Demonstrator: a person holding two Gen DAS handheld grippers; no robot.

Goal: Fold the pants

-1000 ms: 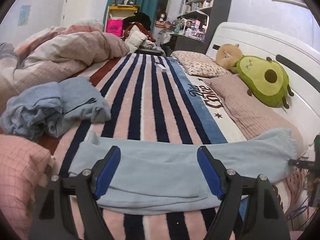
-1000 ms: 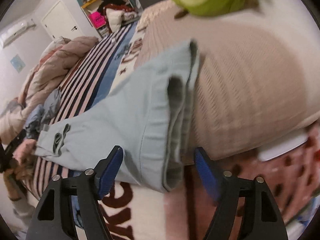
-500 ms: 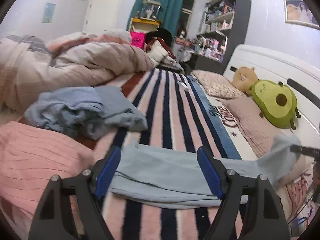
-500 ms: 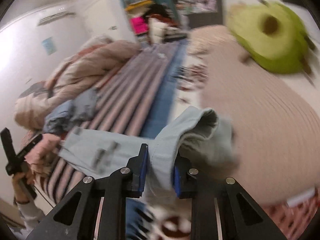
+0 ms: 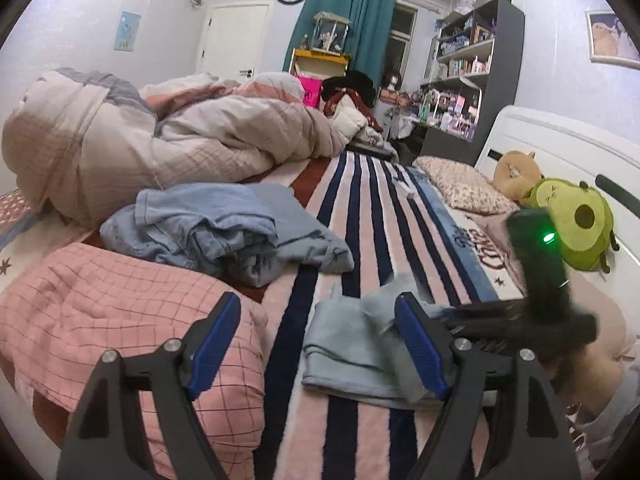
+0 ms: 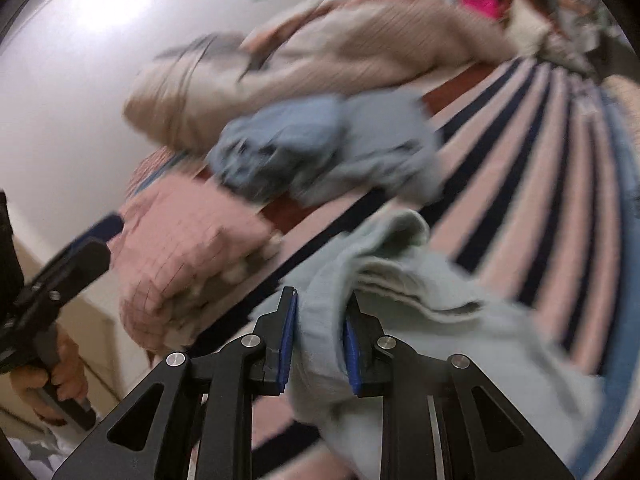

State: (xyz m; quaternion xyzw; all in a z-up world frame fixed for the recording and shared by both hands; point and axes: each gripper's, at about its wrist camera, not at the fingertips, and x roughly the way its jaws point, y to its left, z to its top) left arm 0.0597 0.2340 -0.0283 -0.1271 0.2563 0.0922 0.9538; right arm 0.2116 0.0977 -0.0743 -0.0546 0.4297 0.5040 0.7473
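Two grippers over a bed with a pink, white and navy striped blanket (image 5: 360, 216). Light blue soft cotton pants (image 5: 352, 352) lying low and centre in the left wrist view, partly doubled over on the stripes, one end lifted toward the right. Right gripper (image 6: 318, 340) low in the middle of its own blurred view, fingers (image 6: 288, 336) narrow and clamped on a bunched fold of the pants (image 6: 420, 304), cloth spilling out to the lower right. Same right gripper visible at the right edge of the left wrist view as a dark blurred body with a green light (image 5: 536, 264), reaching across to the pants. Left gripper (image 5: 316, 344) at the bottom of its view, blue-padded fingers (image 5: 212, 340) spread wide, nothing pressed between them; right finger in front of the pants, left finger in front of a pink checked quilt (image 5: 120, 312). Crumpled grey-blue garment (image 5: 216, 232) above the quilt, left of centre. Beige rumpled duvet (image 5: 160, 148) in the upper left. Green avocado plush toy (image 5: 576, 224) at the right, against the white headboard (image 5: 560, 148).
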